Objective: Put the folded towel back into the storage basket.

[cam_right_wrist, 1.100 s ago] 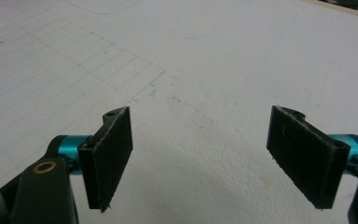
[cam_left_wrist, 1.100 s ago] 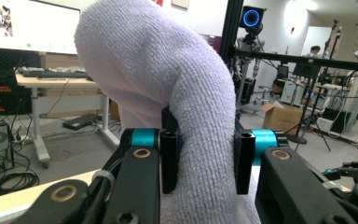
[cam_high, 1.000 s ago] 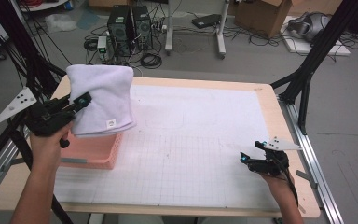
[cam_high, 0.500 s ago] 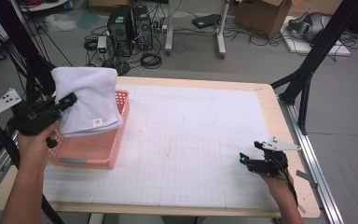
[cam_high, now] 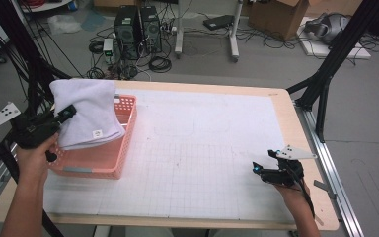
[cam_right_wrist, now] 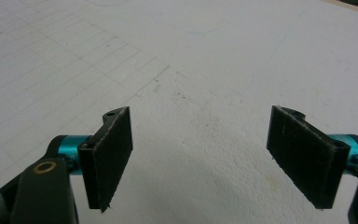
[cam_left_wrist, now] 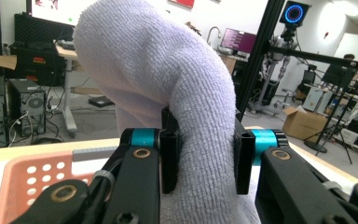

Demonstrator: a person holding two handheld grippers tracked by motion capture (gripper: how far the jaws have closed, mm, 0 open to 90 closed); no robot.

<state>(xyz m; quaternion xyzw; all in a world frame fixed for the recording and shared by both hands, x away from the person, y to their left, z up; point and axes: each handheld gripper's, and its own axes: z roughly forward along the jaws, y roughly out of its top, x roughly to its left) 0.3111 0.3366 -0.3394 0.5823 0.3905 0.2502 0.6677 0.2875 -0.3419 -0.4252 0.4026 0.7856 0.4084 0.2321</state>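
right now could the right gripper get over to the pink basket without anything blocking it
Probably yes. The right gripper is open and empty, and only bare white mat lies between it and the pink basket. The towel in the left gripper overhangs the basket.

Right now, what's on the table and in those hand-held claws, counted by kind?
White towels: 1, gripped in the left claw
Pink baskets: 1
Claws: 2, the right claw open over the table
Total: 4

A lab: computer towers, floor cables, monitors
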